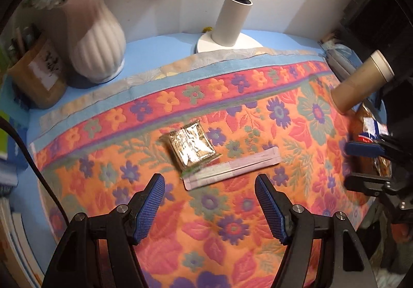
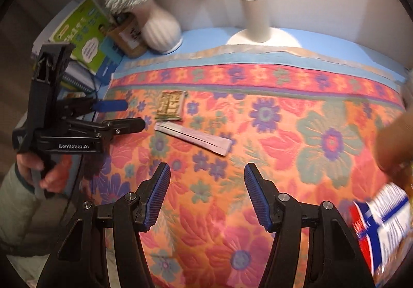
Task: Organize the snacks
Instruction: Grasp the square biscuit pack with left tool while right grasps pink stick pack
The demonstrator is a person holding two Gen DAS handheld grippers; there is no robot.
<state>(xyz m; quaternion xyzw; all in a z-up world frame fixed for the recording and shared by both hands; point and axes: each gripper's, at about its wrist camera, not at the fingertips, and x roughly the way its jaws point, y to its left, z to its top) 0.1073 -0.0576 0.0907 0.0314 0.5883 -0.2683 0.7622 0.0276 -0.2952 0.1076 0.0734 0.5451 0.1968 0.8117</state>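
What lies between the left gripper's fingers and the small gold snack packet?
Only bare flowered cloth lies between the left gripper and the gold packet, seen in the left wrist view.

I am viewing my left gripper (image 2: 134, 114): black frame showing white "GenRobot.AI" lettering, blue ribbed pads, silver screws. My right gripper (image 2: 206, 195) is matching it. A pale grey-green sleeve (image 2: 13, 205) is covering my left arm.
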